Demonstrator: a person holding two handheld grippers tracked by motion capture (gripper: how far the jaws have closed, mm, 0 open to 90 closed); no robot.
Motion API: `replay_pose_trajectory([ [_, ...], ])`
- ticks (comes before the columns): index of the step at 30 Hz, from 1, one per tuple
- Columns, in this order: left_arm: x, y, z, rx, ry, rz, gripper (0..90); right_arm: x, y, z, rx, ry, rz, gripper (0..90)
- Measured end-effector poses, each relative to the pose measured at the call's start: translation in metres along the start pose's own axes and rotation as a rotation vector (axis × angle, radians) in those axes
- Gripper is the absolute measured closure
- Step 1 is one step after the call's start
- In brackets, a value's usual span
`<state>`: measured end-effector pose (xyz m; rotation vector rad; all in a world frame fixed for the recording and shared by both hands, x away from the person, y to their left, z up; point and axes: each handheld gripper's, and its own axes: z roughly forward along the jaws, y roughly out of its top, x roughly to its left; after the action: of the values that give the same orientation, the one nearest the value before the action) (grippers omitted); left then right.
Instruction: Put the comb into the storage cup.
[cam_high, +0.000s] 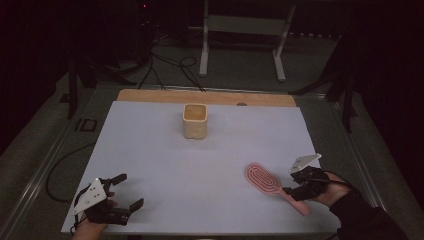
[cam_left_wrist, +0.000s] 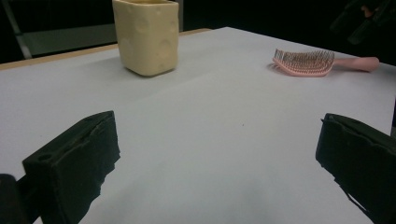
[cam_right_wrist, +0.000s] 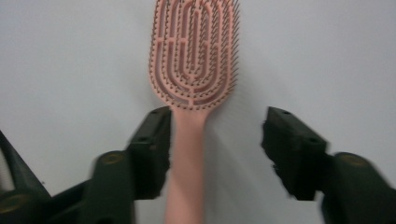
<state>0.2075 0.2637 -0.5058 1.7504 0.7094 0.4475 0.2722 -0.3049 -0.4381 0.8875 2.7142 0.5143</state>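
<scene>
We see a white sheet (cam_high: 165, 165) laid over the table, with a strip of bare wood along its far edge; on it, far and near the middle, stands a cream cup (cam_high: 195, 121), upright and open at the top; in the left gripper view the same cup (cam_left_wrist: 147, 36) stands far off to the left.

The pink hairbrush (cam_high: 267, 184) lies flat on the sheet at the near right, bristles up, its head pointing far and left and its handle running near and right; in the left gripper view the hairbrush (cam_left_wrist: 308, 61) lies at the far right, well apart from the cup.

The right gripper (cam_high: 296, 187) sits at the handle end of the brush, held by a hand in a dark sleeve; in the right gripper view its gripper (cam_right_wrist: 215, 121) is released, the jaws standing apart on either side of the handle; the left jaw is just beside the handle, the right one well clear of it; we cannot tell whether the left jaw touches.

The left gripper (cam_high: 125, 192) rests at the near left corner of the sheet, well apart from brush and cup; in its own view the gripper (cam_left_wrist: 217, 140) is released, jaws wide, with bare sheet between them.
</scene>
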Motion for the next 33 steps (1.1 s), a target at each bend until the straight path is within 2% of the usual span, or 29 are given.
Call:
replay_pose_trajectory([
  [5,0.000,0.000,0.000,0.004,0.001,0.002,0.0,-0.002,0.003,0.013,0.026,0.031,0.025,14.7],
  [6,0.000,0.000,0.000,0.003,0.001,0.003,0.0,-0.002,0.004,0.017,0.039,0.029,0.027,13.2],
  [8,0.000,0.000,0.000,0.004,0.000,0.001,0.0,-0.002,0.005,0.022,0.046,0.036,0.029,16.9],
  [9,0.000,0.000,0.000,0.004,0.000,-0.001,0.0,-0.003,0.005,0.025,0.064,0.076,0.038,19.1],
  [10,0.000,0.000,0.000,0.005,-0.001,0.001,0.0,-0.005,0.006,0.028,0.089,0.100,0.055,17.1],
  [13,0.000,0.000,0.001,0.005,-0.003,0.000,0.0,-0.004,0.005,0.034,0.101,0.072,0.055,14.6],
  [15,0.000,0.000,0.001,0.007,-0.003,-0.002,0.0,-0.005,0.004,0.034,0.096,0.084,0.049,14.9],
  [21,0.000,0.000,0.001,0.006,-0.001,-0.003,0.0,-0.001,0.000,0.040,0.159,0.127,0.013,26.6],
  [28,0.000,0.000,0.000,0.005,-0.001,0.000,0.0,-0.003,0.003,0.045,0.202,0.115,0.043,45.4],
  [30,0.000,0.000,0.001,0.005,-0.002,-0.001,0.0,-0.002,0.004,0.046,0.216,0.113,0.034,48.1],
  [31,0.000,0.000,0.001,0.005,-0.001,-0.003,0.0,-0.002,0.005,0.047,0.223,0.112,0.045,53.2],
  [33,0.000,0.000,0.000,0.006,-0.001,-0.001,0.0,0.000,0.007,0.049,0.239,0.112,0.053,54.6],
])
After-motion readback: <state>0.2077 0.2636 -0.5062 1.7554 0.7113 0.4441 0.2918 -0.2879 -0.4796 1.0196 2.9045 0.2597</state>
